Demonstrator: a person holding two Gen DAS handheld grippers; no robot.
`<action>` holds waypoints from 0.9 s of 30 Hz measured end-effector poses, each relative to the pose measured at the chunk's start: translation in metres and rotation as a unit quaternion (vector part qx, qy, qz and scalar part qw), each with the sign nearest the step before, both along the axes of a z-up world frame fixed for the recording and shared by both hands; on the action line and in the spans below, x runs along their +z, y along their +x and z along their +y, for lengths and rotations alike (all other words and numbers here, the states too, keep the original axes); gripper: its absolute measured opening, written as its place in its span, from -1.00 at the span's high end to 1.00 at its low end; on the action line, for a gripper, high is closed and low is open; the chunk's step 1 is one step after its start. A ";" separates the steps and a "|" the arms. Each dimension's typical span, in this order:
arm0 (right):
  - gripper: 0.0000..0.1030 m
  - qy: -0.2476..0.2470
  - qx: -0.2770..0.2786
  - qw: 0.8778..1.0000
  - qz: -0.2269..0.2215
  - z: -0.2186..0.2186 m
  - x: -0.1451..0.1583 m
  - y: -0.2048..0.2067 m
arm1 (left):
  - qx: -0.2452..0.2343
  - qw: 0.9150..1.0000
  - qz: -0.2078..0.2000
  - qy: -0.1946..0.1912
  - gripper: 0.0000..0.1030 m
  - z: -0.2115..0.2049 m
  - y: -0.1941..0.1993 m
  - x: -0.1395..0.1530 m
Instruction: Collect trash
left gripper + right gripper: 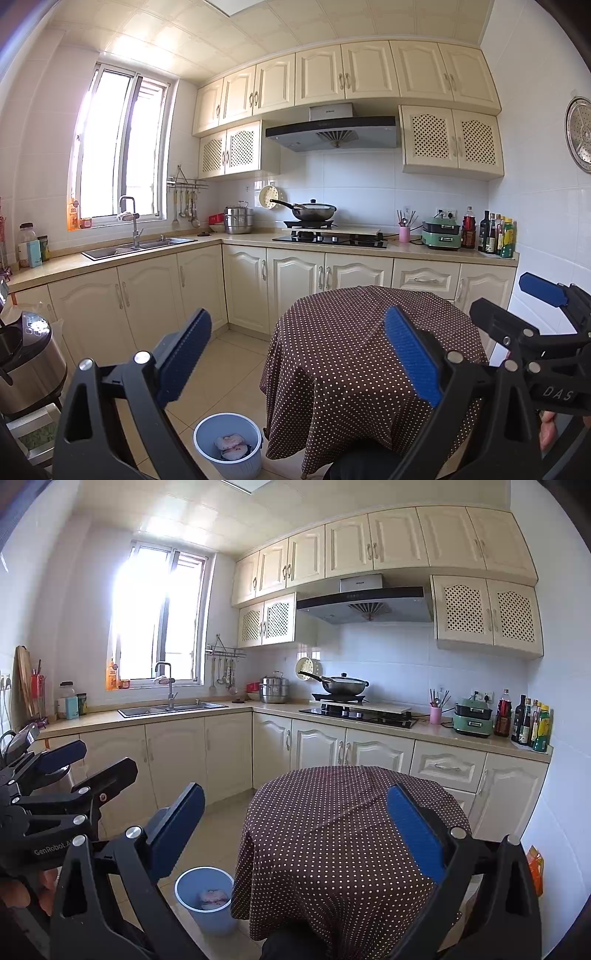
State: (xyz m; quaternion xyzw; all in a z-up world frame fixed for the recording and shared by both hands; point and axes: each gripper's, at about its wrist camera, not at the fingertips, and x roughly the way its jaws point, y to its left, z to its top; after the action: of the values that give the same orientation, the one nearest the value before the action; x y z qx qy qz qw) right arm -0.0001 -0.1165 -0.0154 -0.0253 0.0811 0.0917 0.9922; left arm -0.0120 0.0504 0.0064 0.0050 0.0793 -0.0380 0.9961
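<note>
Both grippers are wide open and hold nothing. The left gripper (pixel 299 354) and right gripper (pixel 295 830) float above the round table (pixel 343 332). The trash bin (pixel 207 439) stands on the floor, down and left, nearer the left gripper. Crumpled trash (pixel 231 445) lies inside it.

"GenRobot.AI" on left claw (pixel 64 773), "DAS" on right claw (pixel 517 295).

Polka-dot tablecloth (pixel 354 354) over round table
</note>
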 end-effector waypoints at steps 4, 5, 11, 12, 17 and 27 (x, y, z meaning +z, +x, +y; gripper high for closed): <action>-0.86 0.000 0.000 1.000 0.000 0.000 0.000 0.000 | 0.000 1.000 0.000 0.000 -0.81 0.001 0.000 0.000; -0.86 -0.001 0.001 1.000 0.000 0.000 0.000 0.000 | 0.000 1.000 0.000 0.000 -0.81 0.001 0.000 0.000; -0.85 -0.002 0.002 1.000 0.000 0.000 0.001 0.002 | 0.000 1.000 0.000 0.000 -0.81 0.001 0.000 0.000; -0.85 -0.002 0.003 1.000 0.000 -0.001 0.001 0.003 | 0.000 1.000 0.000 -0.001 -0.81 0.001 0.000 0.000; -0.86 -0.003 0.005 1.000 0.000 -0.002 0.002 0.004 | -0.001 1.000 0.000 -0.001 -0.81 0.001 0.000 0.000; -0.86 -0.003 0.005 1.000 0.000 -0.001 0.002 0.004 | 0.000 1.000 0.001 0.000 -0.81 0.001 0.000 0.000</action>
State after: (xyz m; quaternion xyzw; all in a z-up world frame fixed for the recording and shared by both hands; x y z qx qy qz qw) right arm 0.0036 -0.1175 -0.0135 -0.0290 0.0812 0.0962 0.9916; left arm -0.0115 0.0516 0.0067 0.0053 0.0799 -0.0380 0.9961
